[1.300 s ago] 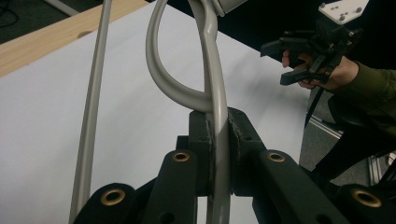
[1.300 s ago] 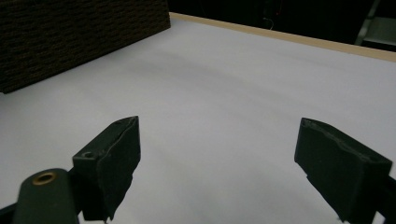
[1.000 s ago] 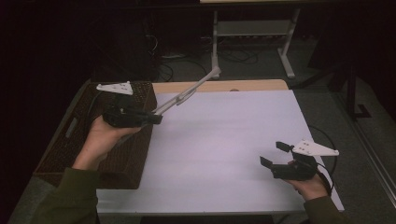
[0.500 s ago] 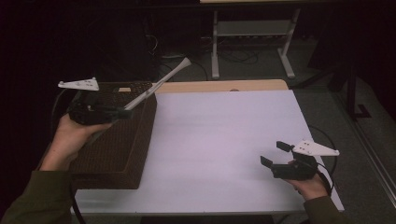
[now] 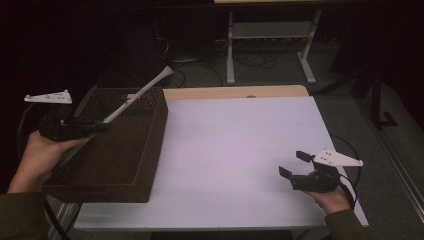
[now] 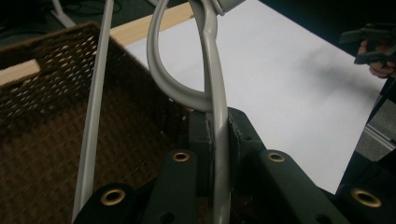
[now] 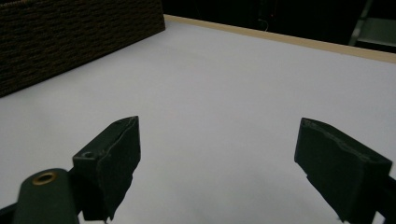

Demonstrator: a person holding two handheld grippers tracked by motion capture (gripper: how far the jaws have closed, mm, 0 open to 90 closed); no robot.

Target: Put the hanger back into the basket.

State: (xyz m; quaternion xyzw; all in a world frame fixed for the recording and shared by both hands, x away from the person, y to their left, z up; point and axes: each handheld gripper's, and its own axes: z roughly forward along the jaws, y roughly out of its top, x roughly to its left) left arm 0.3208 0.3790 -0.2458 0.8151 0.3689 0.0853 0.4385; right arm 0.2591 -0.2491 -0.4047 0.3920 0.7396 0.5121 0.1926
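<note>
The left gripper was clamped on the looped end of a long pale utensil, jaws closed tight around the thin handle, as the left gripper view made plain. The utensil was up in the air over the woven basket, not resting on anything. Its long axis ran from the gripper up and away toward the far right, the flared tip poking out past the basket's far corner, well above the rim. So the basket's open mouth lay straight beneath the held end, and the tip stuck out beyond it: lowering it in would, I judged, call for swinging that far tip back over the opening first. Over on the near right of the table, the right gripper sat wide open, holding nothing, its jaws spread above bare white surface, well apart from the basket. The left hand was clearly the one in play.
</note>
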